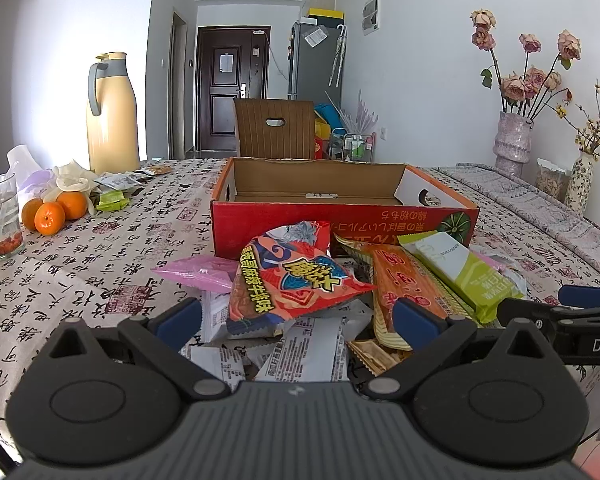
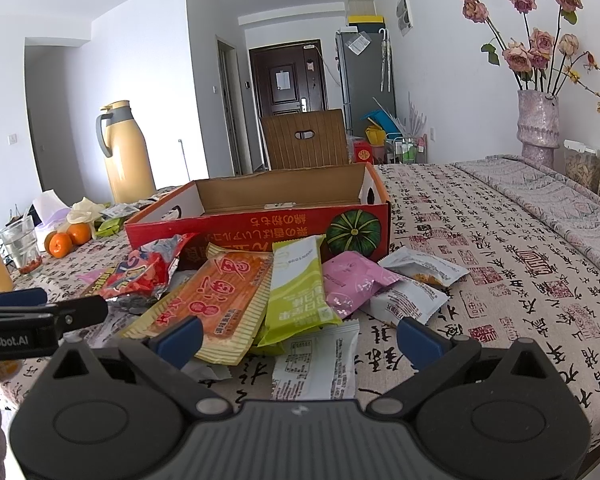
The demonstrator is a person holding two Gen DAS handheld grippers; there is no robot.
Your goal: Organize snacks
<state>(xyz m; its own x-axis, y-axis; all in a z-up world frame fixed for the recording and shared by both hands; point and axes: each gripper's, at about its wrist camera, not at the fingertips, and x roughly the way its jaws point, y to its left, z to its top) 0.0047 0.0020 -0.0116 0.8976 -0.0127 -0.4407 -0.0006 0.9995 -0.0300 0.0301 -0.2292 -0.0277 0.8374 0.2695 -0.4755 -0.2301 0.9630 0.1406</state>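
We are hovering over the snacks (image 1: 300, 276) heaped at 12 o'clock, just before the empty box (image 1: 340, 216) — left gripper (image 1: 296, 320) and right gripper (image 2: 298, 338) both spread apart, holding nothing — so we are picking one top packet, not several

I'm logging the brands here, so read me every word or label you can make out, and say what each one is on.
"enRobot.AI", cut off at the frame edge: on the left gripper's body.
"DA", cut off: on the right gripper's body.
"suzuzuso", roughly, small and upside down: on the green snack packet.
Chinese characters, upside down: red cardboard box, orange snack packet, red chip bag.
White packets' print: too small.
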